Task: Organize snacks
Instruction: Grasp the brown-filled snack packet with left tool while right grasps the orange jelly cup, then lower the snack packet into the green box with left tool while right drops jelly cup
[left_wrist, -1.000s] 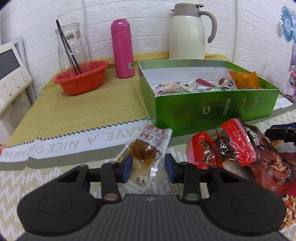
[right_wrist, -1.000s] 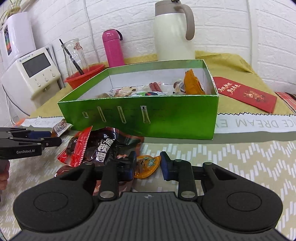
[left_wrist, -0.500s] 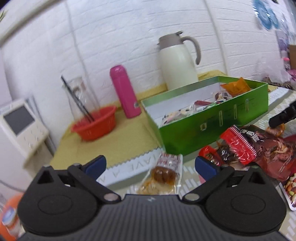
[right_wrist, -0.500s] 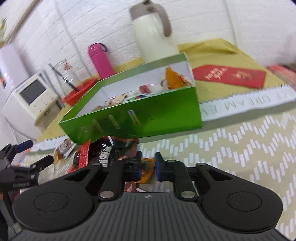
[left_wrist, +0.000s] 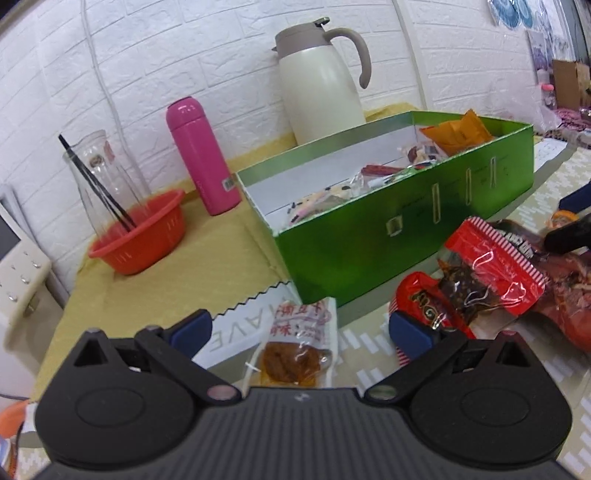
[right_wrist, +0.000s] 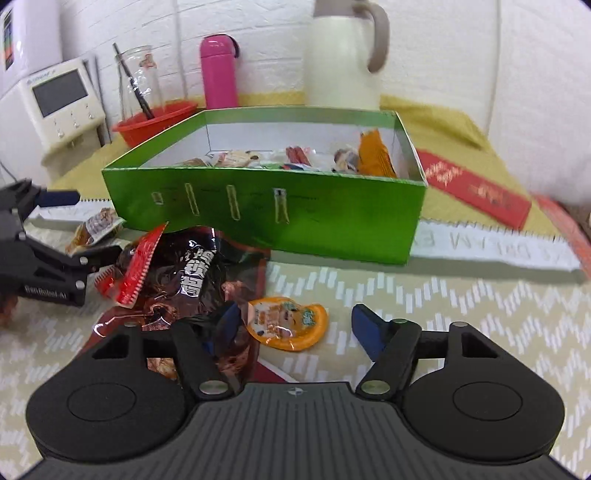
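In the left wrist view the left gripper (left_wrist: 301, 330) gapes wide around a clear-wrapped brown snack (left_wrist: 295, 350) lying near the green box (left_wrist: 369, 251), while in the right wrist view the right gripper (right_wrist: 293, 326) stands spread around an orange packet (right_wrist: 288, 323) on the table.

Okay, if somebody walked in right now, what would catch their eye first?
Probably the bright green box mid-table, open and holding a few snacks. In front of it lies a heap of red and dark snack bags, with a small orange packet between the fingers of the open right gripper.
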